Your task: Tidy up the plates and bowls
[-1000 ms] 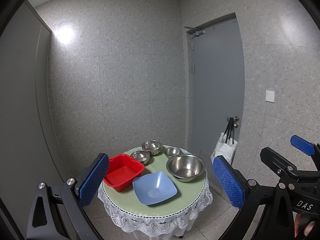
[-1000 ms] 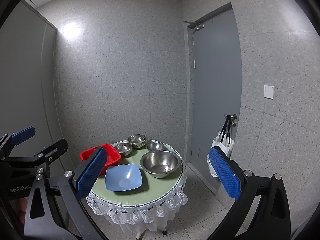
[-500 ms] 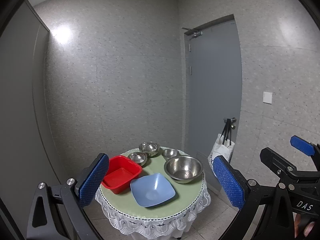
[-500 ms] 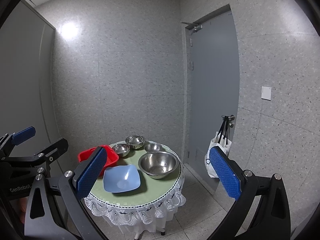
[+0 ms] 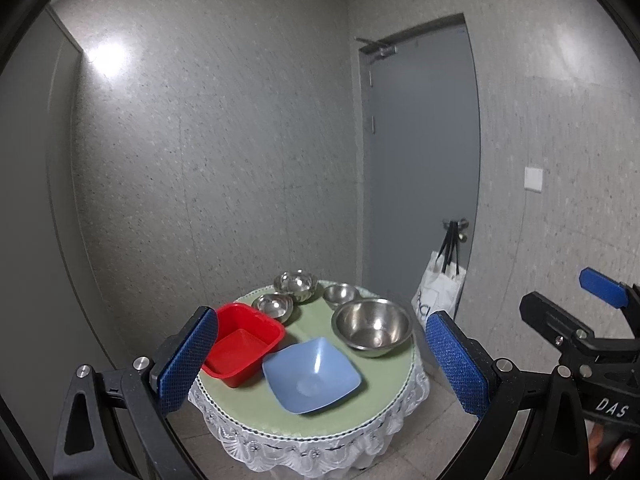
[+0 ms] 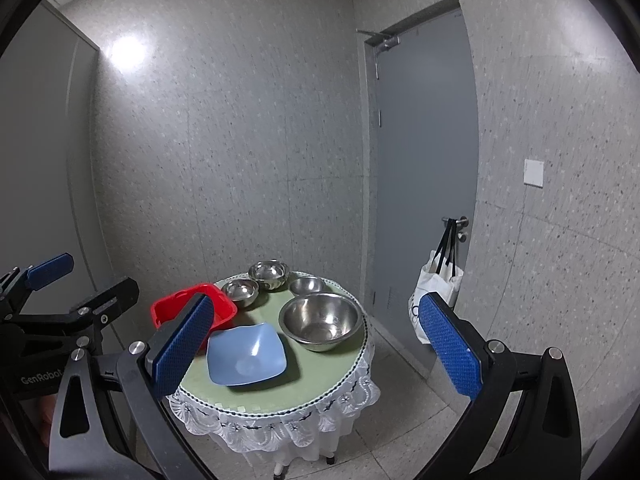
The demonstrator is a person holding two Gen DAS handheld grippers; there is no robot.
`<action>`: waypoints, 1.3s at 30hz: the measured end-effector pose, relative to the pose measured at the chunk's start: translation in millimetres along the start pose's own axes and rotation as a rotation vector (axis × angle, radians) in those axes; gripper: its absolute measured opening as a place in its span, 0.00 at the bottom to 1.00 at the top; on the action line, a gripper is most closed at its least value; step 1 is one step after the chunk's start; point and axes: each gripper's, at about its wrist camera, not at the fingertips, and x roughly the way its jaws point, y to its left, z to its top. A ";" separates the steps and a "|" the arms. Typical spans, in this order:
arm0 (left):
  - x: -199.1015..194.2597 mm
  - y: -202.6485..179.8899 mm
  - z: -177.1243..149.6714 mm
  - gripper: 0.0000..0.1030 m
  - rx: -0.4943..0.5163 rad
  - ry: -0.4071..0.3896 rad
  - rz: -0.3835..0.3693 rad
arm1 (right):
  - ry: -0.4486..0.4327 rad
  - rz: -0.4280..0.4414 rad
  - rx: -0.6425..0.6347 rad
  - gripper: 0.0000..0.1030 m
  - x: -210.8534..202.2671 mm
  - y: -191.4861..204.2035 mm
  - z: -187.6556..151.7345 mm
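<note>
A small round table [image 5: 384, 390] [image 6: 308, 376] with a green top and white lace skirt holds a blue square bowl [image 5: 311, 376] [image 6: 247, 354] at the front, a red square basin [image 5: 240, 344] [image 6: 216, 300] at the left, a large steel bowl [image 5: 373, 326] [image 6: 323, 320] at the right and three small steel bowls [image 5: 295, 282] [image 6: 268, 274] at the back. My left gripper [image 5: 320, 364] and right gripper [image 6: 316, 344] are both open, empty and well short of the table.
A grey door [image 5: 420, 168] stands behind the table on the right, with a white tote bag [image 5: 440, 292] hanging from its handle. Speckled walls close the corner behind. Tiled floor [image 6: 400, 420] surrounds the table.
Both grippers have drawn a little nearer to the table and tipped slightly; the table sits a bit larger in both views. Nothing on it has moved.
</note>
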 end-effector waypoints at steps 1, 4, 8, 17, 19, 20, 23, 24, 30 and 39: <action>9.1 8.6 -2.4 0.99 0.008 0.016 -0.003 | 0.007 -0.002 0.004 1.00 4.2 1.8 -1.3; 31.7 24.7 -1.3 0.99 0.011 0.053 0.003 | 0.038 -0.011 0.024 1.00 24.0 8.9 -9.2; 71.1 55.1 -6.4 0.99 -0.006 0.127 0.024 | 0.109 -0.016 0.045 1.00 60.1 19.0 -27.5; 203.5 88.2 -33.6 0.99 -0.073 0.389 0.056 | 0.332 -0.006 0.037 1.00 177.1 18.9 -79.9; 237.8 89.2 -38.0 0.99 -0.091 0.440 0.062 | 0.378 0.016 0.031 1.00 206.3 16.4 -93.8; 259.8 90.3 -43.7 0.99 -0.101 0.477 0.069 | 0.405 0.027 0.026 1.00 223.9 15.7 -101.6; 320.4 91.9 -54.9 0.99 -0.132 0.580 0.081 | 0.502 0.090 0.018 1.00 280.9 14.0 -127.8; 336.4 89.5 -58.8 0.99 -0.143 0.602 0.084 | 0.526 0.105 0.019 1.00 294.4 13.9 -133.7; 423.2 98.8 -78.6 0.90 -0.230 0.691 0.090 | 0.665 0.204 0.016 0.86 372.1 12.7 -171.4; 486.7 82.7 -103.6 0.55 -0.088 0.736 0.159 | 0.767 0.377 0.047 0.43 416.2 17.4 -203.3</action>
